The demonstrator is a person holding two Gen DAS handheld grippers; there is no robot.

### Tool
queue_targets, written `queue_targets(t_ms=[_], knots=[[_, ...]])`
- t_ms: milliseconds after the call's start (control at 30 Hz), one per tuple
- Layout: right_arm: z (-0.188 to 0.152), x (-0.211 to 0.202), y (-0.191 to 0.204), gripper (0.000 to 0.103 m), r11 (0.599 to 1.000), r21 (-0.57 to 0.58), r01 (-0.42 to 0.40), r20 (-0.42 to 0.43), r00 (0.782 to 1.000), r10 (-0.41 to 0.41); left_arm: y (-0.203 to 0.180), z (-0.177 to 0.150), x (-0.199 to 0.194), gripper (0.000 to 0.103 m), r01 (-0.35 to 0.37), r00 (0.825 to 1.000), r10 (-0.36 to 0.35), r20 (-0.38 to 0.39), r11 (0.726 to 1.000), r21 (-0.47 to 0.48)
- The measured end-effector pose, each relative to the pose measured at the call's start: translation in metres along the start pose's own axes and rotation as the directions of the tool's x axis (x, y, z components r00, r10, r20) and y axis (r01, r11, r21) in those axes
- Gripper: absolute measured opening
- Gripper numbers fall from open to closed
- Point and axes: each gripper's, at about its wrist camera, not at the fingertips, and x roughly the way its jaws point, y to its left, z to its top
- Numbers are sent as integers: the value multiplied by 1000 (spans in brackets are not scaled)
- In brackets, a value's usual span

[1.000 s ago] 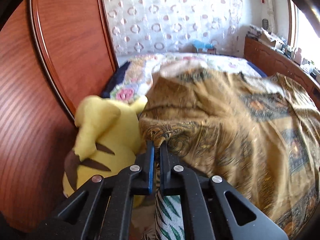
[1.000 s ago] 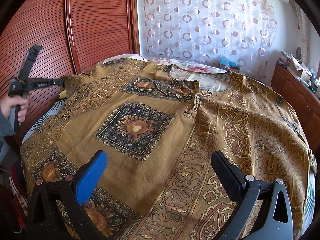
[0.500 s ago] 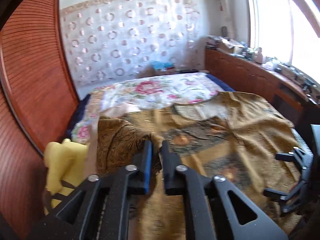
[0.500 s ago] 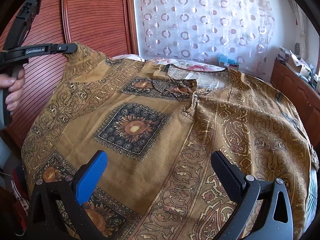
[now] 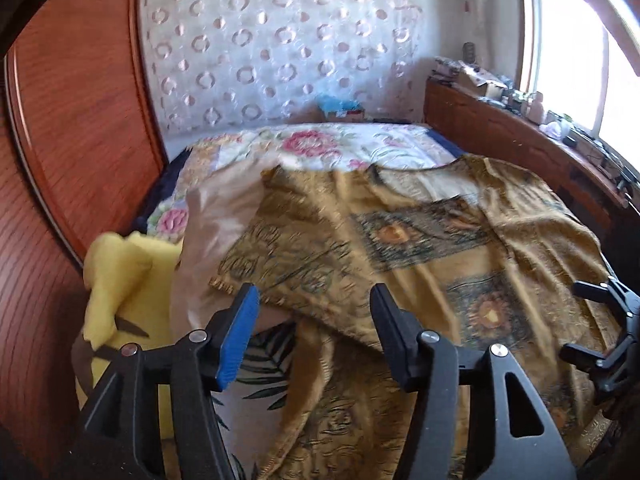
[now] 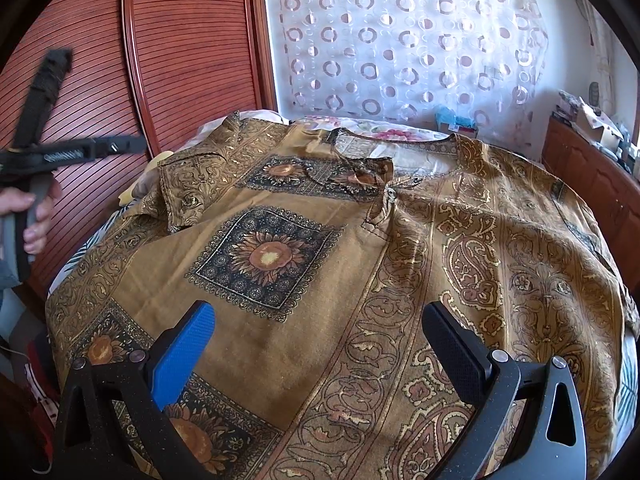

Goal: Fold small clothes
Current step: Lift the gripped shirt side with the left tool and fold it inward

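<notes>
A golden-brown patterned shirt [image 6: 360,248] with sunflower squares lies spread over the bed. Its left sleeve [image 6: 188,184] is folded inward onto the body; the same fold shows in the left wrist view [image 5: 296,248]. My left gripper [image 5: 314,320] is open and empty just above and behind that folded sleeve; it also appears at the left edge of the right wrist view [image 6: 80,152]. My right gripper [image 6: 316,344] is open and empty, hovering over the shirt's lower part; it shows at the right edge of the left wrist view [image 5: 600,332].
A yellow plush toy [image 5: 120,280] sits at the bed's left edge against the red wooden wardrobe [image 6: 92,60]. A floral bedspread [image 5: 320,148] lies beyond the shirt. A wooden sideboard [image 5: 520,140] with clutter runs along the right under the window.
My left gripper, shut on the sleeve, lifted it and carried it inward, then opened and let it drop folded onto the shirt. The right gripper stayed still and open.
</notes>
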Motion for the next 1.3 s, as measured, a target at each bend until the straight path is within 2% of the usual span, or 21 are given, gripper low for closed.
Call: queue_targets(t_ms=[133,200,300,433,600,733,833,900,933,1133,1300], knots=[[1,-3,0,103,1000,1,-12,13,1000,12,25,-7,30,59,-21,998,17,-56,997,-80],[0,-4,-1,103,1000,1,-14,18,1000,13,34,-4,38,59,-55,997,50,-57,994,-96],[-2,-4,0,103,1000,5,-17,21,1000,17,46,4,46,59,-64,997,59,-48,990,-123],[-2,-3,-1,103,1000,12,-21,17,1000,20,54,14,58,59,-67,997,60,-55,988,-141],[-2,-4,2,103,1000,8,-21,21,1000,20,58,10,71,55,-80,993,64,-103,983,-164],[-2,-4,3,103,1000,5,-22,21,1000,22,58,6,72,54,-68,992,49,-113,983,-173],[-2,-3,4,103,1000,5,-21,20,1000,21,55,6,71,36,-49,993,31,-113,987,-154],[-2,-3,4,103,1000,6,-20,21,1000,20,50,9,66,11,-86,992,75,-99,990,-115],[-1,-3,4,103,1000,8,-21,21,1000,21,47,10,62,8,-106,992,99,-83,990,-93],[-2,-3,4,103,1000,11,-23,20,1000,23,23,24,40,6,-69,998,68,-12,997,-19],[-2,-3,3,103,1000,14,-26,20,999,25,8,42,31,5,-33,999,33,28,999,5]])
